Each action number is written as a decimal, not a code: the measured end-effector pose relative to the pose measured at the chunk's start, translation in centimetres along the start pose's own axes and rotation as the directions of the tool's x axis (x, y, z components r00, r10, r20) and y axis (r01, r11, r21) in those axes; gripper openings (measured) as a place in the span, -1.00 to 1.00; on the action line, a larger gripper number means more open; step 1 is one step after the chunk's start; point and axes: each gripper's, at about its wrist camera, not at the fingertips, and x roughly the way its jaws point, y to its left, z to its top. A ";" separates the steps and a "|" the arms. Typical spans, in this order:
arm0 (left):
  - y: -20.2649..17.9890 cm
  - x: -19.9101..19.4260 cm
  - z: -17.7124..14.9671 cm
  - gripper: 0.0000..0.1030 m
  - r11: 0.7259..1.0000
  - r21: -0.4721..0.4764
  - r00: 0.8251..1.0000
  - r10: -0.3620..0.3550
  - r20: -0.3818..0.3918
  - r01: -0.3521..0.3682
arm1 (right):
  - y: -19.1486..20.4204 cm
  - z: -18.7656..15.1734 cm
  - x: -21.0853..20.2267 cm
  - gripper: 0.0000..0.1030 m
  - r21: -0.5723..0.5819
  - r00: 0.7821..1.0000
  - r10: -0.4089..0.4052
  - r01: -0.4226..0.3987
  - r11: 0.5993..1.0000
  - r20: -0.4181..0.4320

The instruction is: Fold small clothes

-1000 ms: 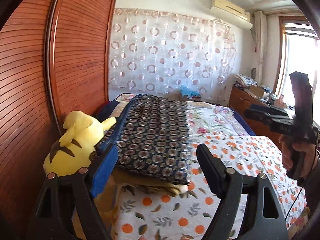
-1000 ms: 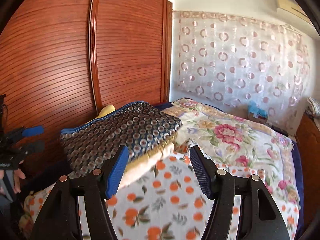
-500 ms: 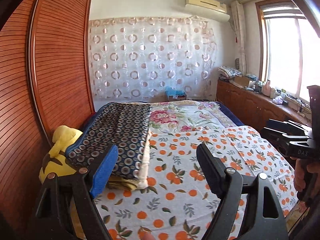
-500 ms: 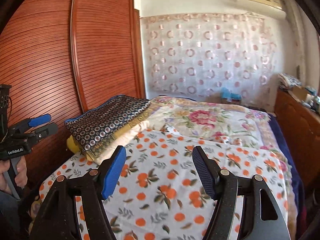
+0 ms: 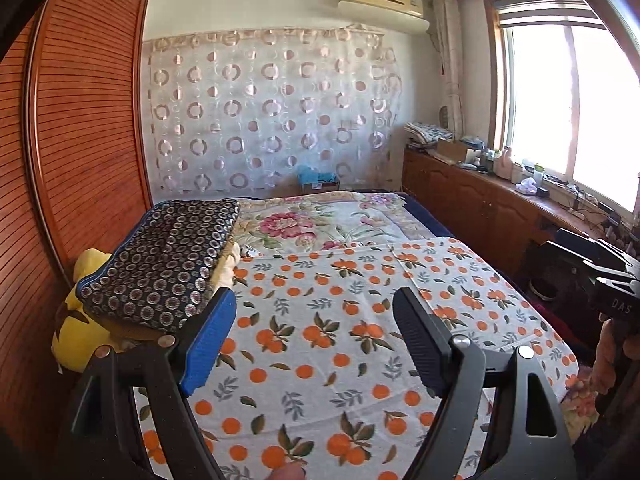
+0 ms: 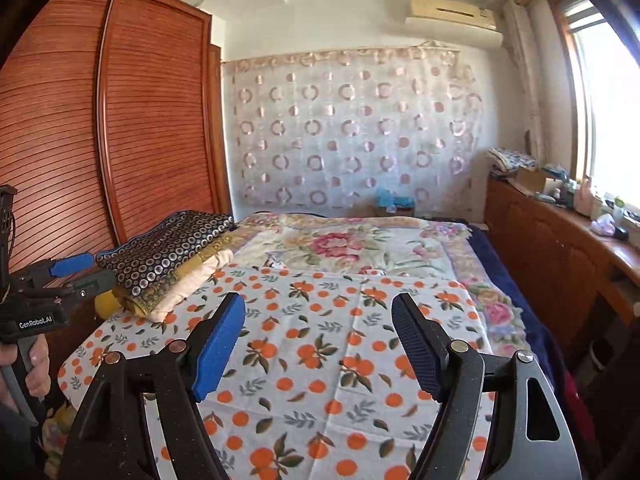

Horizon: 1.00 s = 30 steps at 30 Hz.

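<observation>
Bed (image 5: 424,216): fills the room's middle; all else is placed from it.

Wardrobe (image 5: 80,128): reddish slatted doors, along the bed's left side.

Orange-print cloth (image 5: 320,320): white, oranges and leaves, spread flat over the bed's near half, above a floral blanket (image 5: 312,220). Whether this is bedding or a piece to fold, I cannot tell.

Stack of folded clothes (image 5: 168,260): on the bed's left edge beside the wardrobe. Dark circle-patterned piece on top, cream and mustard layers beneath in the right wrist view (image 6: 188,276). Long axis runs from the bed's foot toward its head. Appears already folded.

Yellow plush toy (image 5: 80,320): wedged between stack and wardrobe.

Left gripper (image 5: 316,340): over the bed's near edge, jaws spread wide, holding nothing. The stack lies forward and to its left, just beside its blue pad; this is the nearer gripper.

Right gripper (image 6: 320,340): also above the near edge, jaws wide apart, empty. The stack sits farther off to its left.

No loose garment awaiting folding is visible.
</observation>
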 end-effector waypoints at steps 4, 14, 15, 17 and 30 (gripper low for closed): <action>-1.1 -0.2 0.0 0.58 1.000 0.017 1.000 -0.007 -0.003 0.007 | 0.8 -0.5 -0.8 0.51 0.001 1.000 -0.013 0.013 1.000 0.000; -1.8 -0.2 -0.2 0.58 1.000 0.006 1.000 -0.011 -0.010 0.011 | 2.4 -1.1 -1.0 0.51 0.020 1.000 -0.022 0.022 1.000 0.007; -1.8 -0.2 -0.2 0.58 1.000 0.004 1.000 -0.011 -0.009 0.011 | 2.5 -1.1 -1.1 0.51 0.018 1.000 -0.024 0.024 1.000 0.008; -1.7 -0.2 -0.2 0.58 1.000 0.005 1.000 -0.010 -0.009 0.010 | 2.7 -1.3 -0.9 0.51 0.017 1.000 -0.025 0.025 1.000 0.008; -1.7 -0.3 -0.2 0.58 1.000 0.002 1.000 -0.009 -0.006 0.009 | 1.4 -1.6 -0.6 0.51 0.003 1.000 -0.015 0.015 1.000 0.012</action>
